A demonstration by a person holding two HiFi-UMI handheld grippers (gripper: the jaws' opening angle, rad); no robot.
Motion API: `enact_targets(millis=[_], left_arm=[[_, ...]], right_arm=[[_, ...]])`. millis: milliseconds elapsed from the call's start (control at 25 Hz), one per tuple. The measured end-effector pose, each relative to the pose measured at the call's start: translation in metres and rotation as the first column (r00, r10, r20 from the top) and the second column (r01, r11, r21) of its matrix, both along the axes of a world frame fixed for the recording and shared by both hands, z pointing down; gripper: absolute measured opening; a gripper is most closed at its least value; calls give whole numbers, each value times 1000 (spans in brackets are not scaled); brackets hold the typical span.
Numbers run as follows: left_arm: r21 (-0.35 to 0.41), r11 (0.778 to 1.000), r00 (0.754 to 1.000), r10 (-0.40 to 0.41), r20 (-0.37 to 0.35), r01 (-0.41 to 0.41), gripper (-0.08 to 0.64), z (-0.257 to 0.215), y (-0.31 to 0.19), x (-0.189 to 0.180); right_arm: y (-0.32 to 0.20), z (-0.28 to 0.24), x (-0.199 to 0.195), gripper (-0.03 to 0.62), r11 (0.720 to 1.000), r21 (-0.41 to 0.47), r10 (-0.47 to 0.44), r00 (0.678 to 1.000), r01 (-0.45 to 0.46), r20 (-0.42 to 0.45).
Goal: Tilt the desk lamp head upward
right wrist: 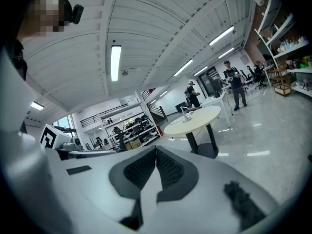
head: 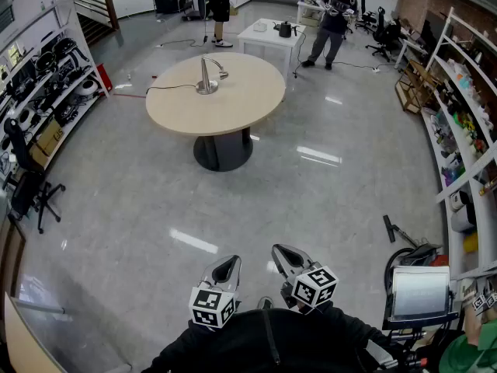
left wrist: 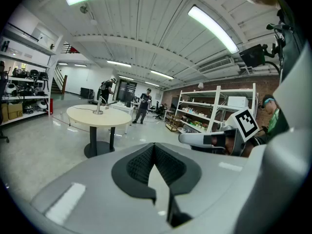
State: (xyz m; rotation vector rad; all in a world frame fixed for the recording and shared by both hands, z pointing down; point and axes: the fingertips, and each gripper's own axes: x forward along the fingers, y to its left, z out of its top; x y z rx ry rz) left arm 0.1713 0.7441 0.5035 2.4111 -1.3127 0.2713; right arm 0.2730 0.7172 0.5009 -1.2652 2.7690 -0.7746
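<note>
A silver desk lamp (head: 207,76) stands on a round beige table (head: 241,99) far across the floor, its head bent over to the right and a black cord trailing left. Both grippers are held close to my body, well short of the table. My left gripper (head: 230,263) is shut with nothing in it, and my right gripper (head: 281,252) is shut and empty too. The left gripper view shows its pads meeting (left wrist: 154,149), with the table (left wrist: 105,117) and lamp (left wrist: 100,105) small in the distance. In the right gripper view the jaws (right wrist: 156,152) are closed, with the lamp (right wrist: 185,113) far off.
Shelving racks line the left wall (head: 43,84) and the right wall (head: 466,107). A white table (head: 272,36) stands behind the round one, with two people (head: 220,2) (head: 334,22) near it. A black chair (head: 27,185) is at the left, and a cart with a screen (head: 419,294) at my right.
</note>
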Motion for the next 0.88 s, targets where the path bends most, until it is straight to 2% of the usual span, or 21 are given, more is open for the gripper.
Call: enact_targets(millis=[360,640,880], left_arm=[[-2,996,996,-88,17,88,6,3,-8,-1],[-19,998,999,-54,0,54,6,12,-46,-9],[-7,1000,1000,-7,-28,7,6,9,-104,-39]], right_arm=[[-12,4,15,6,1000,8,3,1000,-3,22],[-46,12,5,6,1000,-9,26,1000,-26,6],[-98,8,-27,6,998,-3,64,998,-64,-18]])
